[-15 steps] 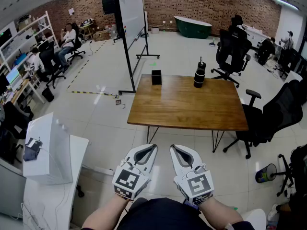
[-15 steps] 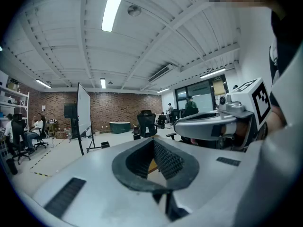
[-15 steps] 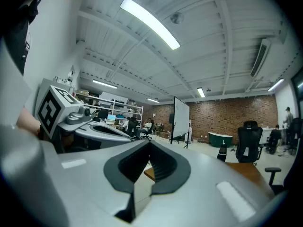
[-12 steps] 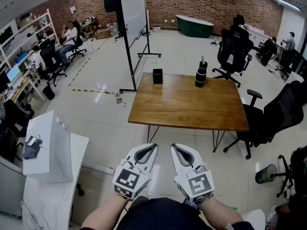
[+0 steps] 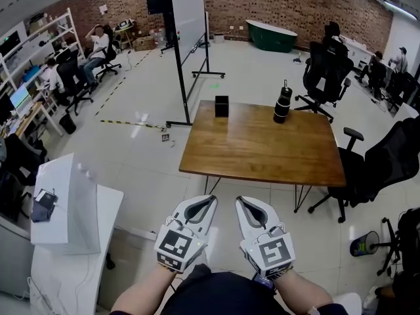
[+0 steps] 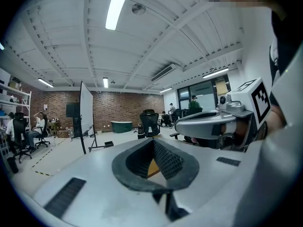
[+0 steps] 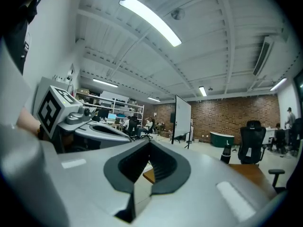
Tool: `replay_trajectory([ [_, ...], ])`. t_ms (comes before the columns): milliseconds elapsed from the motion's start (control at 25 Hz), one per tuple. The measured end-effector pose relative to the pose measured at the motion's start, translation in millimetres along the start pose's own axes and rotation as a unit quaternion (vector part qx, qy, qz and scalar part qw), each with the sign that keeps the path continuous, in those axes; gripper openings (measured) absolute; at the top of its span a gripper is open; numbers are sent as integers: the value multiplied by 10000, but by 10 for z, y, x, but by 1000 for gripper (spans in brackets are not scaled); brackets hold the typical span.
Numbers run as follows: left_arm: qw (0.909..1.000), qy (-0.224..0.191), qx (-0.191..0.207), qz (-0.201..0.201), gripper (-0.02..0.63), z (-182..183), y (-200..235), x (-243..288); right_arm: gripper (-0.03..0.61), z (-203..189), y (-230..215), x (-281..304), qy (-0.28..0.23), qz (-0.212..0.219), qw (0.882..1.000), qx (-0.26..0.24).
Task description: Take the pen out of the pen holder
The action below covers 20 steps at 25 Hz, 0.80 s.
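A small black square pen holder (image 5: 222, 105) stands at the far left corner of a wooden table (image 5: 262, 149), well ahead of me; no pen can be made out at this distance. Both grippers are held close to the body, far short of the table. The left gripper (image 5: 207, 200) is shut with nothing in it, its tips meeting in the left gripper view (image 6: 154, 141). Beside it, the right gripper (image 5: 242, 201) is also shut and empty, its tips together in the right gripper view (image 7: 149, 143).
A black bottle (image 5: 282, 104) stands on the table's far right part. A whiteboard on a stand (image 5: 187, 25) is at the table's far left, and black office chairs (image 5: 377, 166) stand to its right. A white cabinet (image 5: 65, 205) is at my near left. People sit at desks at the far left.
The table and pen holder sit slightly further right in the head view than before. Both grippers stay shut and keep their place in front of the body.
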<state>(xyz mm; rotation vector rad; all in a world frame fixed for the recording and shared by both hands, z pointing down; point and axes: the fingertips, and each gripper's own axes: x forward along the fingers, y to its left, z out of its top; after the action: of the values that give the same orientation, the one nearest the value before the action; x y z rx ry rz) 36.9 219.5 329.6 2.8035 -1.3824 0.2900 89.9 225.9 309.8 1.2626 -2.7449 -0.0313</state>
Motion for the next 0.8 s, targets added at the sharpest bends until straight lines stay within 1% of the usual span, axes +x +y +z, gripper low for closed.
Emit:
replay_trajectory([
  [280,9999,-25,-41,-98,5,-40,500,241,0,-9,-112,537,93,-76,9999,-36],
  [480,9997,-61,-70,-219,5,-60,959,410,0,47,-162,1038,156,-172,9997,-22],
  [600,9995,-52,-144,-259,5,-72,1240,497,0,48,-184,1333,201,-206,9995,-94],
  [800,9992,-140,-45,-367,5,-56,1653,620,2,104,-239,1790,191,-329,9992,-83],
])
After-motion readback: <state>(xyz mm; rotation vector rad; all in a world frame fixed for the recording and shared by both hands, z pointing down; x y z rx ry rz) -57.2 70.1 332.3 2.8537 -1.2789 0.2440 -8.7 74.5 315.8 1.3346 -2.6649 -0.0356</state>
